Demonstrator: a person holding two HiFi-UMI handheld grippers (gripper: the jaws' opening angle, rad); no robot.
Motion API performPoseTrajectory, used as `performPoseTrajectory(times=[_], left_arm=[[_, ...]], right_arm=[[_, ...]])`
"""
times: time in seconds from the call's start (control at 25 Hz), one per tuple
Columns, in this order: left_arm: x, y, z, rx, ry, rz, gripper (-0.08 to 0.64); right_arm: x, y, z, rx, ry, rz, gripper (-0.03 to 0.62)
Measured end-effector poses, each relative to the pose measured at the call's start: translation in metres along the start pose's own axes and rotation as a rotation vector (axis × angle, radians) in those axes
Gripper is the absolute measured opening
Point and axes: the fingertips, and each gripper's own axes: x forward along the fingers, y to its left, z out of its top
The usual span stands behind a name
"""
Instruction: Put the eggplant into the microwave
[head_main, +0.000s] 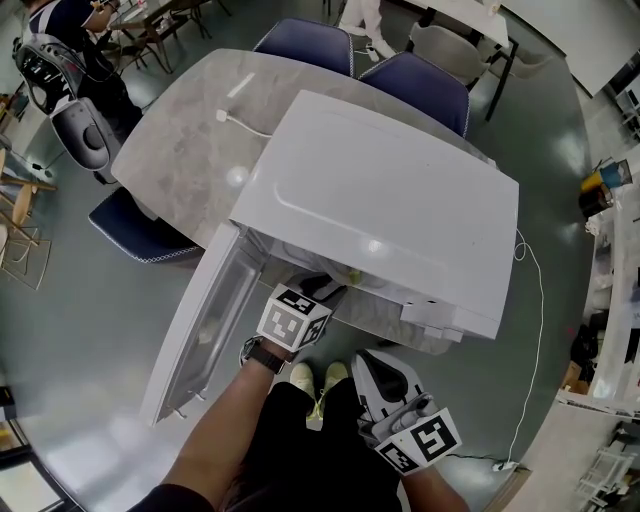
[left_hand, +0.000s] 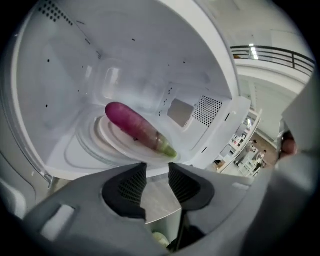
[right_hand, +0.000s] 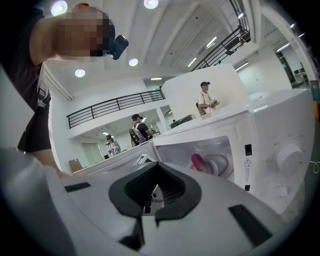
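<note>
The purple eggplant (left_hand: 137, 127), green at its stem end, lies on the glass turntable (left_hand: 106, 142) inside the white microwave (head_main: 390, 200). It touches neither gripper. The microwave's door (head_main: 205, 330) hangs wide open to the left. My left gripper (left_hand: 157, 172) is open just outside the cavity's front edge, nothing between its pads. In the head view the left gripper (head_main: 320, 290) reaches under the microwave's front rim. My right gripper (right_hand: 159, 172) is held low to the right, jaws closed together and empty. From there the eggplant (right_hand: 198, 162) shows through the opening.
The microwave stands at the near edge of a marble table (head_main: 180, 130), with a white cable (head_main: 240, 122) on it. Blue chairs (head_main: 420, 85) stand behind the table. The control knob (right_hand: 289, 156) is on the microwave's right front. People (right_hand: 205, 102) stand far off.
</note>
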Motion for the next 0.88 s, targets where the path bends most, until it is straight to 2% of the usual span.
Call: performPoseTrajectory(times=[0.16, 0.32, 0.48, 0.56, 0.68, 0.88], left_arm=[[0.0, 0.004, -0.002, -0.023, -0.059, 0.023, 0.133], [-0.001, 0.008, -0.003, -0.033, -0.061, 0.071, 0.117], [0.002, 0.006, -0.003, 0.002, -0.035, 0.074, 0.117], [0.002, 0.009, -0.002, 0.005, -0.044, 0.083, 0.117], [0.002, 0.009, -0.001, -0.033, -0.082, 0.069, 0.117], [-0.001, 0.007, 0.001, -0.04, -0.115, 0.063, 0.117]], right_arm=[[0.0, -0.001, -0.002, 0.001, 0.002, -0.002, 0.002], [0.002, -0.001, -0.004, 0.0, 0.013, 0.003, 0.002], [0.006, -0.003, -0.008, -0.002, 0.02, -0.001, 0.002], [0.012, -0.011, -0.011, -0.021, 0.019, -0.031, 0.002], [0.033, -0.03, -0.015, -0.075, 0.015, -0.095, 0.002], [0.065, -0.054, -0.018, -0.118, 0.012, -0.15, 0.001]])
